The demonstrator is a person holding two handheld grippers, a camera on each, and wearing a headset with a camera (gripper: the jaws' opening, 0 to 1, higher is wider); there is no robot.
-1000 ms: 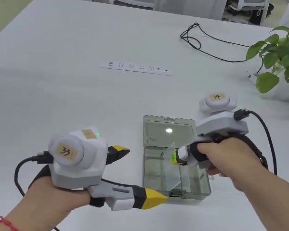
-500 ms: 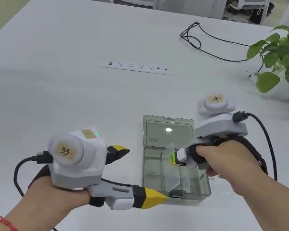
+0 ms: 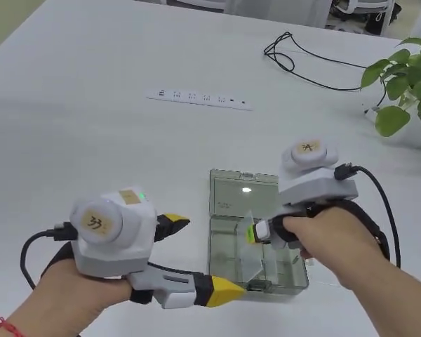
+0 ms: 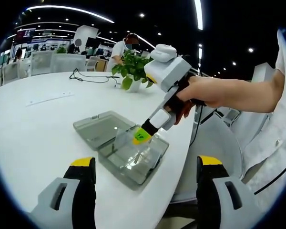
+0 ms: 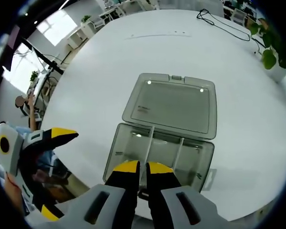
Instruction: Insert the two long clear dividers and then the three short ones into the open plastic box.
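tabletop bears box, power strip, cable, plant; left claw gapes wide, right claw pinches a divider.

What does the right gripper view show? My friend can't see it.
The right gripper holds a clear divider in the open plastic box on a white table, lid lying flat behind. The left gripper hangs open nearby.

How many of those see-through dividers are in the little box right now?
2. The held divider stands in the box, pinched by the right gripper; the second divider stands beside it. Clear ones could go unseen.
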